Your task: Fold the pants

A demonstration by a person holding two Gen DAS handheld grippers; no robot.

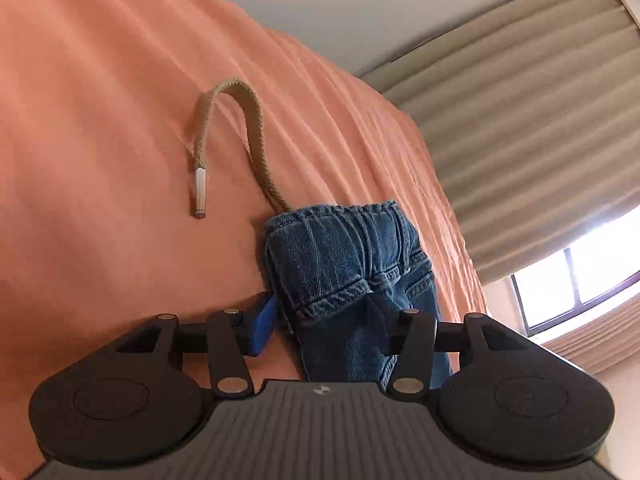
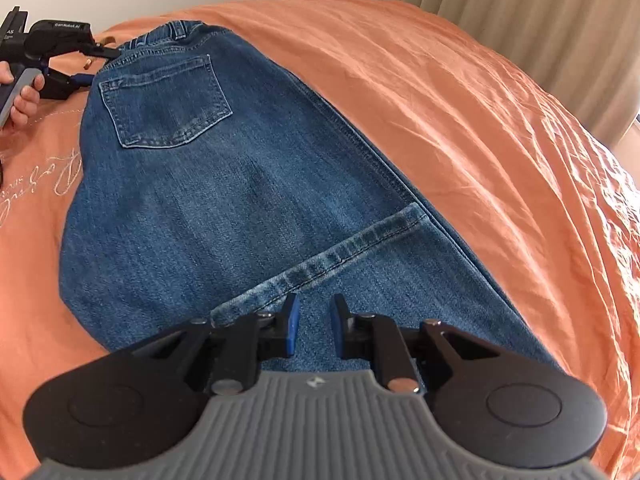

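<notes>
- Jeans point(image 2: 224, 184) lie flat mid-bed, one leg hem point(image 2: 320, 260) already folded up over the thigh.
- Right gripper point(image 2: 316, 330) hovers over the denim, jaws apart, empty.
- Left gripper point(image 1: 320, 320) jaws spread around the waistband corner point(image 1: 344, 256); not clamped.
- Judgement: close squarely on every layer before lifting.
- Orange bedspread point(image 2: 460, 120) has open room toward the far right edge.

An orange bedsheet point(image 2: 460, 100) covers the bed; folded jeans point(image 2: 208, 184) lie across the frame's middle, their drawstring point(image 1: 240, 120) at upper left.
</notes>
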